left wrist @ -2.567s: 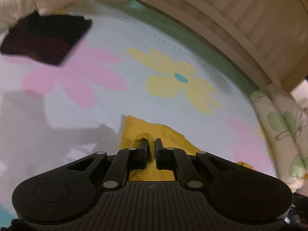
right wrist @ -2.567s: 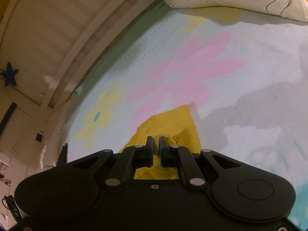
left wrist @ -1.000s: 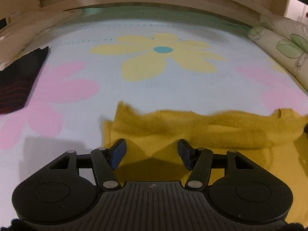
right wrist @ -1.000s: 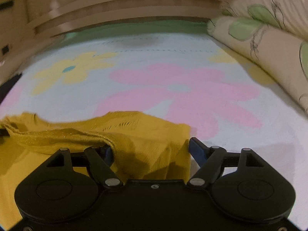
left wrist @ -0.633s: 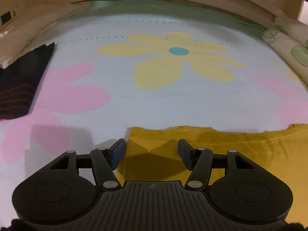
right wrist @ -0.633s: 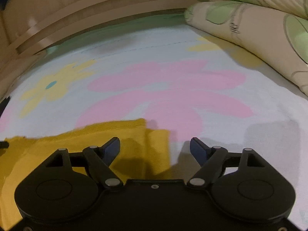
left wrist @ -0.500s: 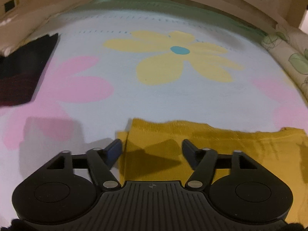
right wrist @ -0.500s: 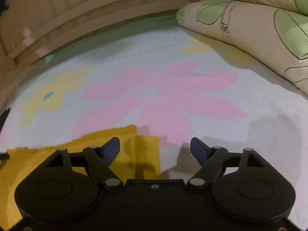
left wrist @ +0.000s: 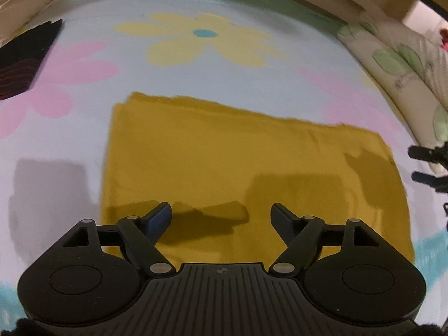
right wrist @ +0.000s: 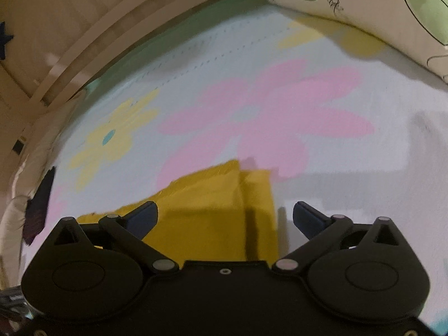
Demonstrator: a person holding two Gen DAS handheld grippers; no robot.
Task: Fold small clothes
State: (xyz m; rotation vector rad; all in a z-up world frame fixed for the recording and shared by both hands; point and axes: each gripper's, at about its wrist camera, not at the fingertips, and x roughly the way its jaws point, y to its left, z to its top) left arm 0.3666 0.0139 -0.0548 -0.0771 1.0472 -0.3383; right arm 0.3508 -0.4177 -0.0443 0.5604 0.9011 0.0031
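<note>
Left gripper (left wrist: 221, 215): fingers wide, opening, holding nothing (above the mustard garment (left wrist: 238, 168)). Right gripper (right wrist: 225, 214): fingers widest, opening, empty. Garment flat on flowered bed (left wrist: 173, 78).

No readable text, label, brand or number on anything in view

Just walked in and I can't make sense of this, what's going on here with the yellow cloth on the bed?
A person with a handheld claw in each hand is folding a small mustard-yellow garment on a flower-print bedspread. It lies flat as a rough rectangle with one layer folded over. Neither claw grips it: the left claw and the right claw hang above the cloth, jaws opening. A dark garment lies apart at the far left.
</note>
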